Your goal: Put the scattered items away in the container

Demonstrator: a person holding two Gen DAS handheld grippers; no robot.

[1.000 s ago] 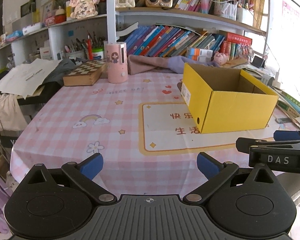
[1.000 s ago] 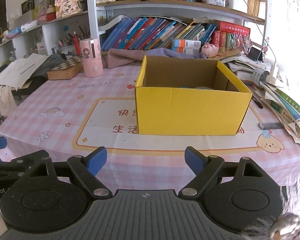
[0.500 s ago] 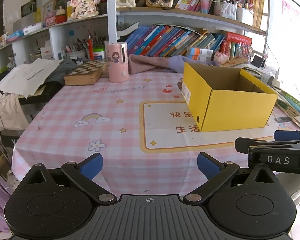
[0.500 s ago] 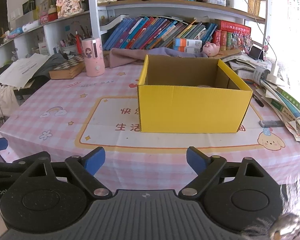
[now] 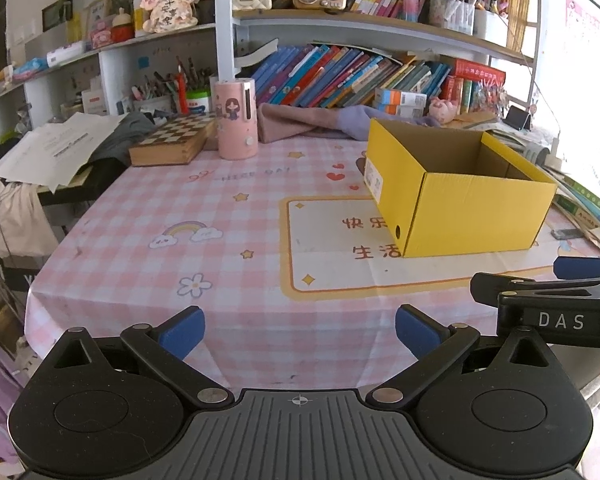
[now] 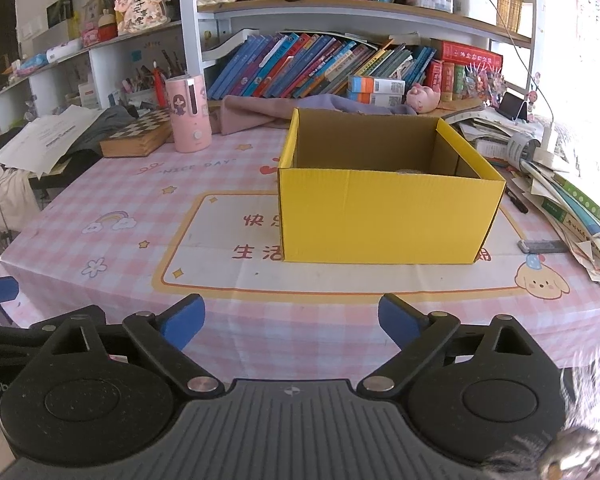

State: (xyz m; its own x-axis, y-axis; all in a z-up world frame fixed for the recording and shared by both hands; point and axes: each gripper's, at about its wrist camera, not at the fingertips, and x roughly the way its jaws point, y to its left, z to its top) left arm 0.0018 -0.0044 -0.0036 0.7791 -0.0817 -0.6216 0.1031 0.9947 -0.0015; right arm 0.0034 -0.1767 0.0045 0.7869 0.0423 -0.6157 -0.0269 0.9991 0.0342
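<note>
Pink checked tablecloth (image 6: 148, 184) near bare; yellow box (image 6: 384, 216) at centre. Left gripper (image 5: 298, 330) wide, empty. Right gripper (image 6: 290, 320) opening, nothing between. Probably done; check box edges for strays.

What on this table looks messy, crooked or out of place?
The yellow box stands square and upright on the pink checked tablecloth. The mess is around it: a stack of books and papers slumps at the right edge, a mauve cloth lies crumpled behind the box, and loose papers overhang the far left.
</note>
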